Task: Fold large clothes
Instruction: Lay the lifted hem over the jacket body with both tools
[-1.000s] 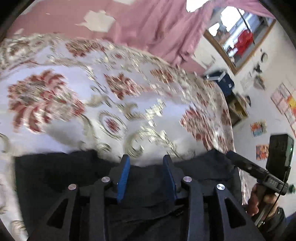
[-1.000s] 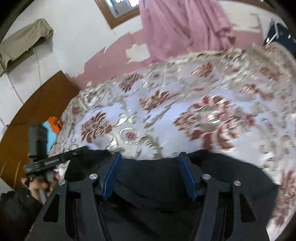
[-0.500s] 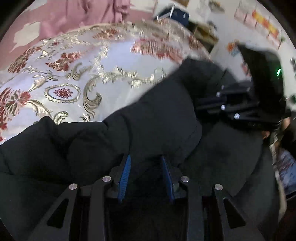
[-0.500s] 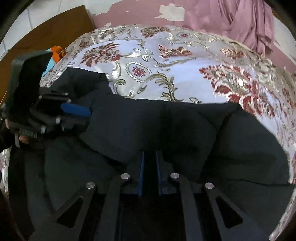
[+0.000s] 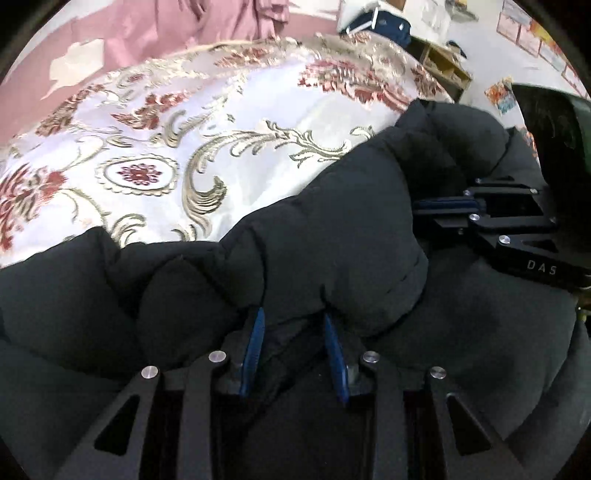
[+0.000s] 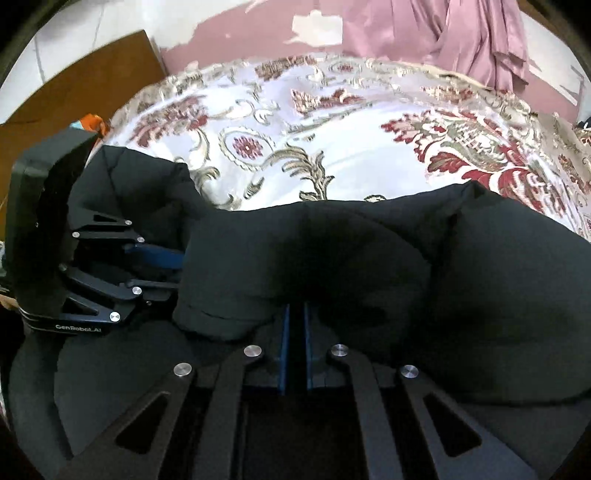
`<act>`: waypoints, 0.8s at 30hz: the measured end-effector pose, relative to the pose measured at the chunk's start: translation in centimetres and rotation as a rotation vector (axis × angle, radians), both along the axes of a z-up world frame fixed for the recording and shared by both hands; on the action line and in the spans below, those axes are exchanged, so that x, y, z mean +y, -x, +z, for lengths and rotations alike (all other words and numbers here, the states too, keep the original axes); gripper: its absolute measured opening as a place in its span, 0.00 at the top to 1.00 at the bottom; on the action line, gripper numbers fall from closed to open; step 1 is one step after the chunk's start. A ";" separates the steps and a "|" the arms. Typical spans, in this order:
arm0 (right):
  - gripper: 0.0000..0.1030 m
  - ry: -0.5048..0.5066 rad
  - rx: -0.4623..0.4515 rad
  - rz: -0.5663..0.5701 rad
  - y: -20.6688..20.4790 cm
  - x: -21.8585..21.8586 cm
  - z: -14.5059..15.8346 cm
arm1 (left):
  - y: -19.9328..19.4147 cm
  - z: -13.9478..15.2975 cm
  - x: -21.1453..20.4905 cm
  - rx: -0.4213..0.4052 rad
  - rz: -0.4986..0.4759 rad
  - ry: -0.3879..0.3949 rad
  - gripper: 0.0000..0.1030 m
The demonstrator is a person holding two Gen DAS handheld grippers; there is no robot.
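Left gripper (image 5: 293,343): blue-padded fingers (image 5: 255,345) partly spread, a thick fold of the black padded coat (image 5: 325,243) bulging between them; whether the pads press on the fabric cannot be told.

Right gripper (image 6: 294,345): blue pads (image 6: 283,350) nearly together, a thin edge of the same coat (image 6: 332,258) pinched in the narrow slot between them. Seen from the left wrist view it reaches in from the right side (image 5: 443,206), buried in the coat's puffy fold; the left gripper likewise shows at the left of the right wrist view (image 6: 162,266).

Black padded coat: quilted, bulky, lying across the near edge of the bed, its upper layer doubled over toward the grippers into a rounded roll.

Bedspread (image 5: 184,155): pale satin with gold scrolls and red floral medallions, bare beyond the coat to the far edge of the bed.

Wooden headboard (image 6: 74,85): at the bed's far left corner.

Pink curtain (image 6: 461,33): hanging behind the far edge, against a pink wall with peeling paint (image 6: 221,40).
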State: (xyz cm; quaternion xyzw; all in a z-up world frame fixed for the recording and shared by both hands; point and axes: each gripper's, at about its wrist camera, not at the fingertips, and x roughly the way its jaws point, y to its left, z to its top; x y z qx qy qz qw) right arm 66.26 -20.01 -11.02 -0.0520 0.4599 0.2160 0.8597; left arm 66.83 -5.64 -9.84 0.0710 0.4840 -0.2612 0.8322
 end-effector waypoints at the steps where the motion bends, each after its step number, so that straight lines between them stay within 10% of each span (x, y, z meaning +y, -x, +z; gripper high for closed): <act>1: 0.97 0.000 -0.005 -0.004 0.5 0.0 0.4 | 0.5 0.5 0.3 -0.009 0.016 0.006 0.68; 13: 0.79 0.062 -0.069 -0.045 4.9 -0.9 4.6 | 4.9 5.2 3.5 -0.068 0.279 0.152 0.66; 17: 0.48 0.052 -0.135 -0.084 7.2 -1.7 6.8 | 6.6 7.1 4.1 -0.079 0.343 0.235 0.17; 24: 0.19 0.021 -0.241 -0.187 11.1 -3.7 11.3 | 10.2 11.2 4.2 -0.168 0.416 0.252 0.04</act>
